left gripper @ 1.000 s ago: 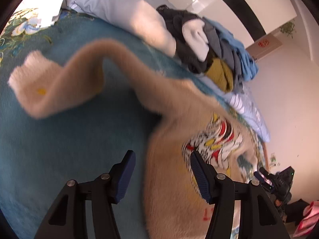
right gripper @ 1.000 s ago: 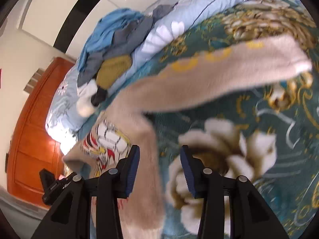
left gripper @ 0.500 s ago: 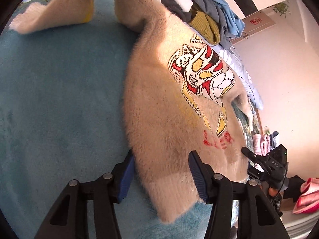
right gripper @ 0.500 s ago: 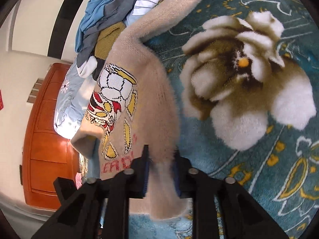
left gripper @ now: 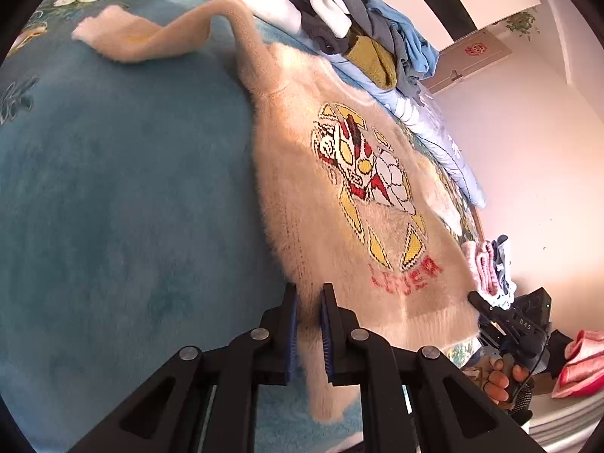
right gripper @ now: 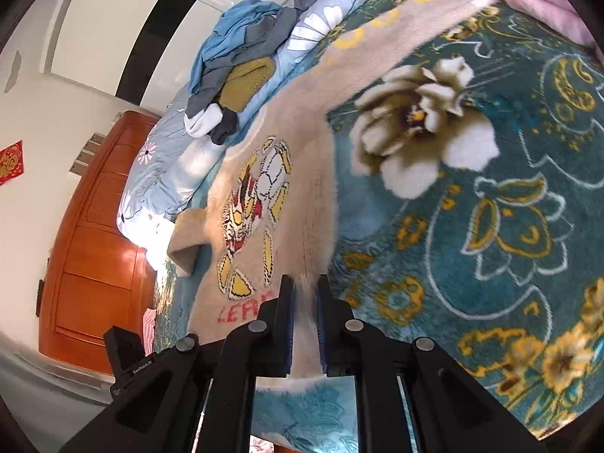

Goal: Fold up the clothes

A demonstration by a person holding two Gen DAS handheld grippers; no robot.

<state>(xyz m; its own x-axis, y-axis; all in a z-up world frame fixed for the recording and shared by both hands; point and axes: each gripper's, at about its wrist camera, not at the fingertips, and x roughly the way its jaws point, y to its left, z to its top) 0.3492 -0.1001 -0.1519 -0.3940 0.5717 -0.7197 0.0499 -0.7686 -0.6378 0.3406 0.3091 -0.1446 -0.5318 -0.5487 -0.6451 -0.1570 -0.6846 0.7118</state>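
A fuzzy cream sweater [left gripper: 339,207] with a red, yellow and white knitted figure and red letters lies spread face up on the teal floral blanket [left gripper: 113,207]. My left gripper [left gripper: 307,313] is shut on the sweater's bottom hem at one corner. My right gripper [right gripper: 304,302] is shut on the hem at the other corner; the sweater [right gripper: 279,173] stretches away from it. One sleeve [left gripper: 158,37] trails out over the blanket. The other sleeve [right gripper: 396,34] runs far across the blanket [right gripper: 509,207].
A heap of blue, grey, white and mustard clothes [left gripper: 370,37] lies on a light blue floral quilt [right gripper: 181,158] beyond the sweater. A wooden wardrobe [right gripper: 94,264] stands past the bed. Pink folded clothes [left gripper: 487,264] sit by the bed edge.
Both grippers came down to the sweater's hem and closed on it; the right closed first, then the left. The sweater went from bunched to spread flat.
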